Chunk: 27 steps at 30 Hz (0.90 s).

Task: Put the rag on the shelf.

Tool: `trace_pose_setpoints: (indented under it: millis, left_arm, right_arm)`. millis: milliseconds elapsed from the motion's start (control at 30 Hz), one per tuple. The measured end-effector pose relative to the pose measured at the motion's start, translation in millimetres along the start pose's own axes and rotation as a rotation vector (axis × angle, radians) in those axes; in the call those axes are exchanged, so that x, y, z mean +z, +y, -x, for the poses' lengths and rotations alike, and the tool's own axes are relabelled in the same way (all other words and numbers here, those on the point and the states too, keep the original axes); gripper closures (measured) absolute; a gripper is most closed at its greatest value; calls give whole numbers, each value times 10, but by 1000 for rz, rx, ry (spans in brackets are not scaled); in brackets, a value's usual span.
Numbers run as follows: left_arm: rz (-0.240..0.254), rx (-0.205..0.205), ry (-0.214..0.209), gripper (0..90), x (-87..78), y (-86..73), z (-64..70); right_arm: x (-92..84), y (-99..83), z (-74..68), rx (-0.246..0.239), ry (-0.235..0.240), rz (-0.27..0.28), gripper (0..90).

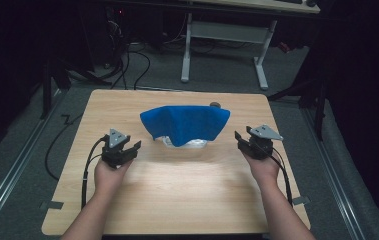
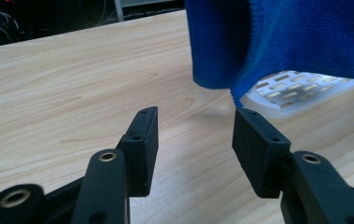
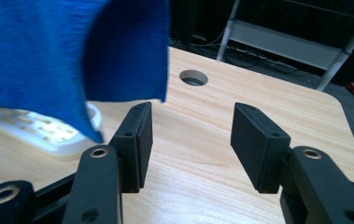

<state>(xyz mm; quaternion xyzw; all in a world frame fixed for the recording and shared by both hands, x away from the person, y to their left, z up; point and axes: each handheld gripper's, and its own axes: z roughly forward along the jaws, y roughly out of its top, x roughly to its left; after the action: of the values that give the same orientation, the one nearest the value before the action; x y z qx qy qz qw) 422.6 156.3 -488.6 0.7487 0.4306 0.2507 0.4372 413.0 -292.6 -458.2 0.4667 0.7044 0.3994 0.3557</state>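
Forearms are coming in from the bottom edge of the high view, one to each side of the wooden table point(image 1: 177, 185). Left gripper point(image 1: 129, 145) is sitting on the left, right gripper point(image 1: 241, 140) on the right, both aimed inward at the centre. Between them a blue cloth point(image 1: 187, 124) is lying draped over a white perforated basket point(image 1: 189, 144), covering most of it; only the near rim is peeking out. Neither gripper is touching the cloth here, so the covering looks done, judging by how the cloth is lying; what is probably left is pulling both hands clear, or trimming the drape.

Left gripper view: left gripper point(image 2: 195, 140) is holding its jaws wide with nothing between them, hovering low over the table point(image 2: 72, 93). Blue cloth point(image 2: 296, 37) is hanging just beyond the far jaw, its lower corner dangling close to that jaw's tip; contact cannot be told from this angle. Basket point(image 2: 296, 91), slotted and white, is showing under the cloth's hem, resting on the table.

Right gripper view: right gripper point(image 3: 191, 135) is also standing wide and empty, pointing level across the table point(image 3: 240, 102). Cloth point(image 3: 72, 46) is hanging up and to the left of the jaws, apart from them. Basket point(image 3: 39, 133) is sitting under the cloth's edge. Round cable hole point(image 3: 194, 77) is showing in the tabletop farther back, and a white desk frame point(image 3: 286, 44) is standing on the floor beyond.
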Motion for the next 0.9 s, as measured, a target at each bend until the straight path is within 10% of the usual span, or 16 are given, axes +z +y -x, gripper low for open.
trace_pose_setpoints:
  millis: [333,700,900]
  left_arm:
    - [-6,3,-55,501,-278,-221,187]
    - [-60,50,-160,484,-713,-753,735]
    - [-78,155,-181,472,-716,-753,968]
  right_arm:
    - [-364,-164,-115,-15,31,44,404]
    - [-988,-879,-472,14,58,-6,390]
    - [-1113,-973,-613,-29,85,-35,390]
